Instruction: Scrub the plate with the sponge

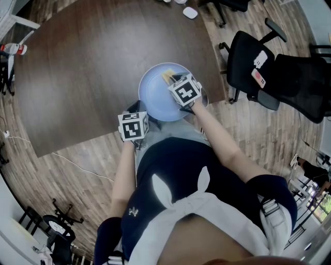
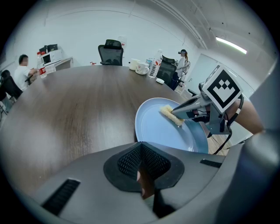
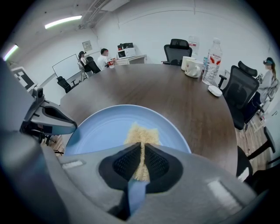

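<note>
A round light-blue plate [image 1: 155,98] lies on the dark wooden table [image 1: 93,67] at its near edge. My right gripper [image 1: 175,83] is over the plate's far right part, shut on a yellow sponge [image 1: 167,77] that rests on the plate's face. In the right gripper view the sponge [image 3: 141,133] sticks out from the jaws onto the plate [image 3: 105,127]. My left gripper [image 1: 136,107] stands shut at the plate's near-left rim with only a brown sliver of table showing in its seam. From the left gripper view the sponge [image 2: 170,114] shows under the right gripper [image 2: 181,116].
Black office chairs [image 1: 258,67] stand off the table's right side. A small white object [image 1: 190,12] lies at the far edge. A water bottle [image 3: 212,54] and mugs [image 3: 190,65] stand far across the table. People sit in the background. The table's near edge runs just below the plate.
</note>
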Motion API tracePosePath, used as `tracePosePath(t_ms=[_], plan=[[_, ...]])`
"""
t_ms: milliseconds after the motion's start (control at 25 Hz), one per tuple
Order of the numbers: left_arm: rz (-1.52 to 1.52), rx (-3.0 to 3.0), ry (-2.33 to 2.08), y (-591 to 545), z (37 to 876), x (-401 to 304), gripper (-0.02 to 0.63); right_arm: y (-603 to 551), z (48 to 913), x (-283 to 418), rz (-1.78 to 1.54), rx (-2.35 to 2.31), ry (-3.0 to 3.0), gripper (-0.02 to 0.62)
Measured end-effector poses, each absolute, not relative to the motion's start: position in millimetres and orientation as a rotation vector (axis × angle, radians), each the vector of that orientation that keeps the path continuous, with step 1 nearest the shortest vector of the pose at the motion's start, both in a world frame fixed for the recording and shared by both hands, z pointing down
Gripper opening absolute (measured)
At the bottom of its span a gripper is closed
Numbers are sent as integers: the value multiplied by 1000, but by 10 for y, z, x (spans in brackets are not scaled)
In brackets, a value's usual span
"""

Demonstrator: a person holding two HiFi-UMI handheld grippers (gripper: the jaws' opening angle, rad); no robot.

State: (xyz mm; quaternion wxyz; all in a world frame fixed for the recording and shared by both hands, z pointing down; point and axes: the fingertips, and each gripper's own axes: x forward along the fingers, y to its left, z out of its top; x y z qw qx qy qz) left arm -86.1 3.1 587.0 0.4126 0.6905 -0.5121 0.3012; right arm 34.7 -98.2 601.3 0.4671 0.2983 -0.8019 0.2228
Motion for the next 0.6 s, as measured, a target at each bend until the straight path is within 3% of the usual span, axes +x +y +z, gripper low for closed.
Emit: tracePosePath(t_ms=[600], plan=[[758,1740,-1285,39,5884,-867,6,-1047,6033,546,553,799,-1927,25]])
